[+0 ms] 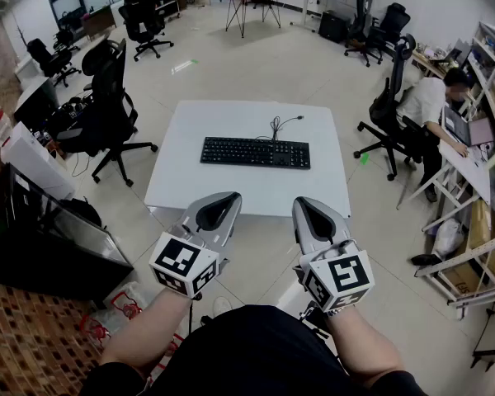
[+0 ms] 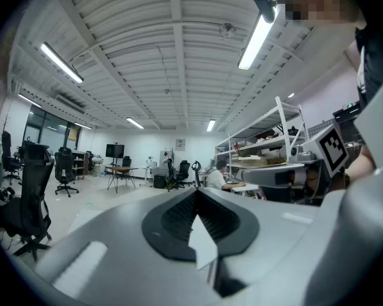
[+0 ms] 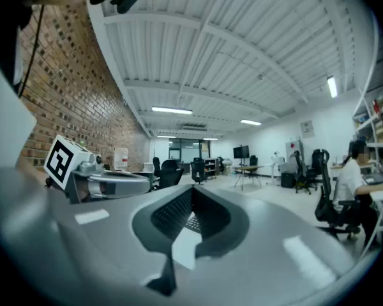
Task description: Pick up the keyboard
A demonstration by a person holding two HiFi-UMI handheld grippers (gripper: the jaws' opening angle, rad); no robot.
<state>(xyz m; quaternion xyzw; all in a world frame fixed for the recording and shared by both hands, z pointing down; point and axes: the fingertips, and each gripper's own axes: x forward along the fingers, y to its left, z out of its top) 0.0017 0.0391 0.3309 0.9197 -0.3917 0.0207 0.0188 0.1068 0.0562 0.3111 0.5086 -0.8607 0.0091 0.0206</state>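
Left gripper (image 1: 232,198) and right gripper (image 1: 301,204) — both closed, empty — hover short of keyboard (image 1: 256,152).

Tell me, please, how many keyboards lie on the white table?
1. The black keyboard lies near the middle of the white table, its cable at the far side. Nothing there could hide another.

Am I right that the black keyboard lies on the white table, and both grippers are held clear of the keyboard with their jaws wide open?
Not quite: the left and right gripper views show the jaws shut, not wide open. The black keyboard does lie on the white table, with the left gripper and right gripper clear of it.
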